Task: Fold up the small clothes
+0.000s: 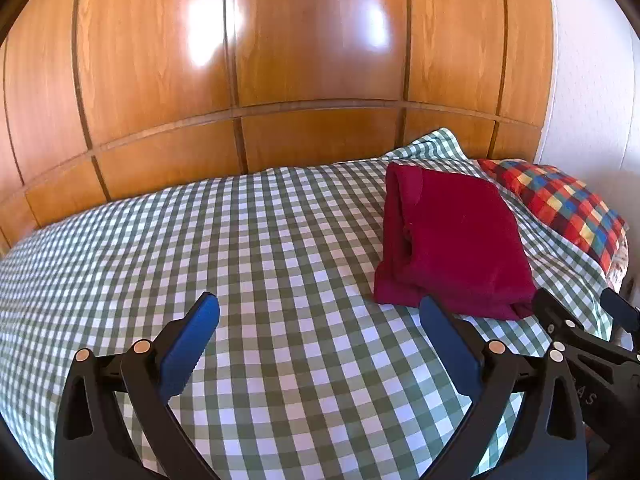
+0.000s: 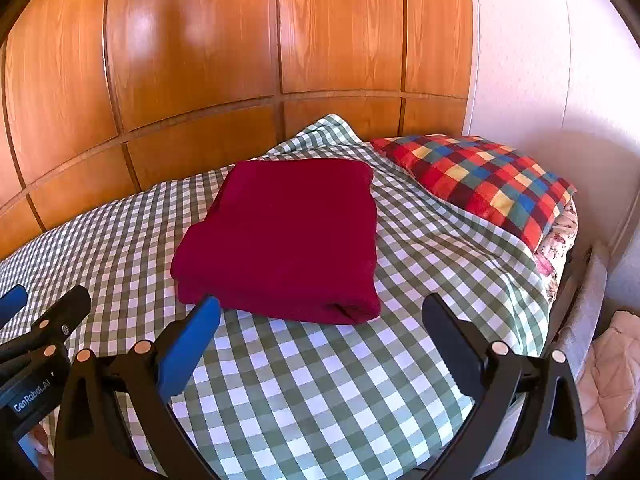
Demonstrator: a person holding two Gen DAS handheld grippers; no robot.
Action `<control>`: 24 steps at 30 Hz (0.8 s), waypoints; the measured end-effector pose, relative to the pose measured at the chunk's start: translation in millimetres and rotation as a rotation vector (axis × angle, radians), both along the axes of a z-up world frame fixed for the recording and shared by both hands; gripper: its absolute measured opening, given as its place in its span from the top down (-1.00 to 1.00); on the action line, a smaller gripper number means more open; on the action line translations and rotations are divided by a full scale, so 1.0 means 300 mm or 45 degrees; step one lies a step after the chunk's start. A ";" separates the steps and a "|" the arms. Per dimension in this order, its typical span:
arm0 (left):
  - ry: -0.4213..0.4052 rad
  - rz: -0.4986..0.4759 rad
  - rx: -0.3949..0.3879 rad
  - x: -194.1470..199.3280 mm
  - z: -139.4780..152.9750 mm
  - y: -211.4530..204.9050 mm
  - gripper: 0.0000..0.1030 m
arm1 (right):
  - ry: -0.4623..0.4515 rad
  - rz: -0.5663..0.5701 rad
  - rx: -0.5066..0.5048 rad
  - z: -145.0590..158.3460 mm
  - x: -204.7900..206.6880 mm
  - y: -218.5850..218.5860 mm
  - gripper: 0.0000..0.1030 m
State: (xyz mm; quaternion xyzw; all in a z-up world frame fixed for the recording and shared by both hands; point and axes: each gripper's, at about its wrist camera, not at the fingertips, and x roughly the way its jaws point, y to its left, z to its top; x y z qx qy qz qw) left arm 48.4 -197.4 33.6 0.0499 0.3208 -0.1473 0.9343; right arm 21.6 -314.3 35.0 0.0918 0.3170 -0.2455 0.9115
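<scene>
A dark red garment (image 1: 456,240) lies folded into a thick rectangle on the green checked bed cover (image 1: 260,240). In the right wrist view the garment (image 2: 288,236) sits just beyond the fingertips, in the middle. My left gripper (image 1: 320,312) is open and empty, over bare cover to the left of the garment. My right gripper (image 2: 320,312) is open and empty, just in front of the garment's near edge. The right gripper also shows at the right edge of the left wrist view (image 1: 580,308); the left gripper shows at the left edge of the right wrist view (image 2: 44,300).
A multicoloured checked pillow (image 2: 480,184) lies right of the garment at the bed's head. Wooden wardrobe doors (image 2: 240,60) stand behind the bed. A white wall (image 2: 540,80) is on the right. The bed's right edge (image 2: 560,280) drops to pale bedding on the floor (image 2: 612,380).
</scene>
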 end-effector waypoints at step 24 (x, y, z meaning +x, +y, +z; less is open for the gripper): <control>-0.041 0.009 -0.048 -0.046 0.030 0.025 -0.93 | 0.003 0.020 0.020 -0.004 -0.007 0.018 -0.95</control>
